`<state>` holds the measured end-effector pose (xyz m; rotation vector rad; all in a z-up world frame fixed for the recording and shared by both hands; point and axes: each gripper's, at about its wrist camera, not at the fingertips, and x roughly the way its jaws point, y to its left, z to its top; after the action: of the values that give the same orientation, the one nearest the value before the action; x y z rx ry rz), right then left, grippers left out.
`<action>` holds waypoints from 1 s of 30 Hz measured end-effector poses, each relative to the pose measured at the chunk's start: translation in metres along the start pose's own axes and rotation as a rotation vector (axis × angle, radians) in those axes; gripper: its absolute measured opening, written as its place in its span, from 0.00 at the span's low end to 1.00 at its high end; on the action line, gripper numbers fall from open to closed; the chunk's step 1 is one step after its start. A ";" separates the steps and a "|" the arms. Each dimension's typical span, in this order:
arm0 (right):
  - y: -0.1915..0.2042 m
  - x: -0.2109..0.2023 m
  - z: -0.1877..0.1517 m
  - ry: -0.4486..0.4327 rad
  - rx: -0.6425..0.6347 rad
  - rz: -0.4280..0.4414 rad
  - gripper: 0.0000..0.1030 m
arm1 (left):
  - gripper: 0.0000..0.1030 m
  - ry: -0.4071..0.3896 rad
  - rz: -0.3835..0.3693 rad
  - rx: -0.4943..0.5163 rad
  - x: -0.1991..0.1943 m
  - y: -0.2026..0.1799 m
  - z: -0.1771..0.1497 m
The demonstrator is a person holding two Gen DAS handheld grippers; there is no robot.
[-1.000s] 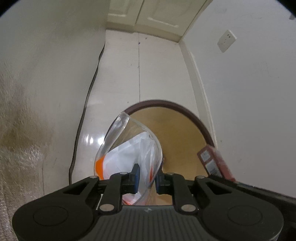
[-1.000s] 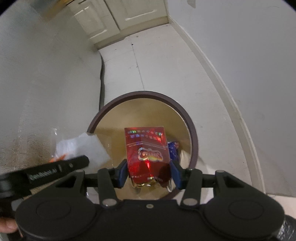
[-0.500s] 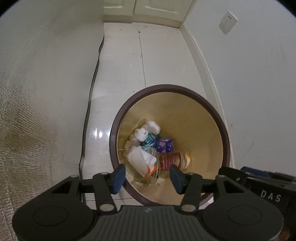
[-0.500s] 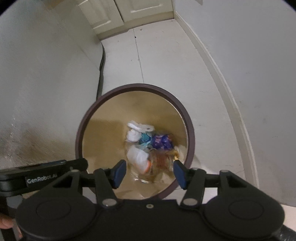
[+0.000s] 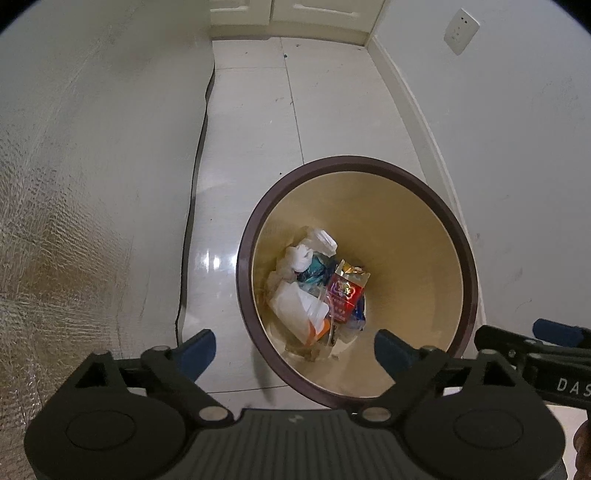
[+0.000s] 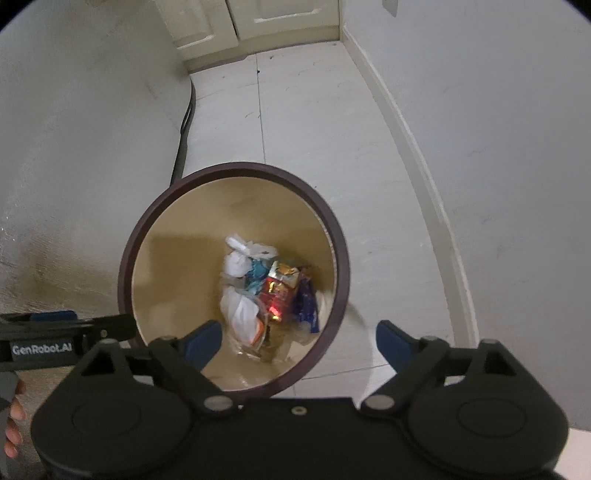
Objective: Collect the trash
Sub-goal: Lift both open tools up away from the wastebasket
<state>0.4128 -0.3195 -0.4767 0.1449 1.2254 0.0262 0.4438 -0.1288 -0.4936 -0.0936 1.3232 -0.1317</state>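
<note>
both tools point steeply down over a round waste bin with a dark brown rim and tan inner wall (image 5: 458, 236), which stands on the pale tiled floor (image 5: 255, 122) beside a white wall (image 5: 517, 129).

the left tool (image 5: 295, 349) is spread wide – its jaws have just been opening, and nothing lies between the blue pads (image 5: 197, 350). the right tool (image 6: 297, 341) is likewise spread wide, its jaws have just been opening, and its blue pads (image 6: 203, 341) hold nothing.

the trash lies at the bottom of the bin:
- a red glossy carton with a gold torn top (image 5: 345, 288), lying near the centre;
- a clear plastic bag with white paper and an orange patch inside (image 5: 301, 308), touching the carton on its left in the left wrist view;
- crumpled white tissue (image 5: 299, 256) farther from the camera, beside a teal wrapper (image 5: 316, 267);
- a blue wrapper (image 6: 306, 302) on the far side of the carton from the bag.

a white wall socket (image 5: 460, 31) sits on the wall, and cream cabinet doors (image 6: 255, 22) close the far end of the floor. a silver textured sheet (image 5: 55, 240) covers the surface on the left – a dark edge (image 5: 192, 206) runs along its foot.
</note>
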 end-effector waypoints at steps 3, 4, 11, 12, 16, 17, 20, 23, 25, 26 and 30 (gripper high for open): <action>-0.003 -0.002 -0.001 -0.005 -0.009 -0.004 0.97 | 0.99 0.001 -0.005 0.007 0.000 -0.002 0.000; -0.003 -0.003 -0.001 -0.008 -0.009 -0.003 0.98 | 1.00 0.001 -0.007 0.008 -0.001 -0.002 0.000; -0.009 -0.007 -0.005 -0.014 -0.022 -0.031 1.00 | 1.00 0.001 -0.016 0.016 -0.006 -0.005 -0.002; -0.012 -0.008 -0.006 -0.013 -0.014 -0.039 1.00 | 1.00 -0.001 -0.013 0.019 -0.006 -0.005 -0.002; -0.019 -0.014 -0.006 -0.024 0.005 -0.049 1.00 | 1.00 -0.003 0.005 0.035 -0.008 -0.007 -0.005; -0.019 -0.015 -0.006 -0.030 0.005 -0.049 1.00 | 1.00 -0.004 0.008 0.039 -0.009 -0.008 -0.005; -0.018 -0.020 -0.008 -0.042 -0.002 -0.060 1.00 | 1.00 -0.015 0.013 0.038 -0.014 -0.007 -0.007; -0.019 -0.025 -0.010 -0.048 -0.004 -0.075 1.00 | 1.00 -0.031 0.019 0.041 -0.023 -0.006 -0.010; -0.021 -0.029 -0.012 -0.051 0.007 -0.072 1.00 | 1.00 -0.042 0.015 0.038 -0.030 -0.005 -0.013; -0.021 -0.033 -0.014 -0.056 0.015 -0.065 1.00 | 1.00 -0.050 0.016 0.037 -0.034 -0.005 -0.014; -0.019 -0.050 -0.021 -0.071 0.038 -0.072 1.00 | 1.00 -0.084 0.022 0.042 -0.054 -0.005 -0.020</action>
<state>0.3748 -0.3407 -0.4396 0.1336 1.1596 -0.0640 0.4109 -0.1252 -0.4457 -0.0486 1.2362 -0.1353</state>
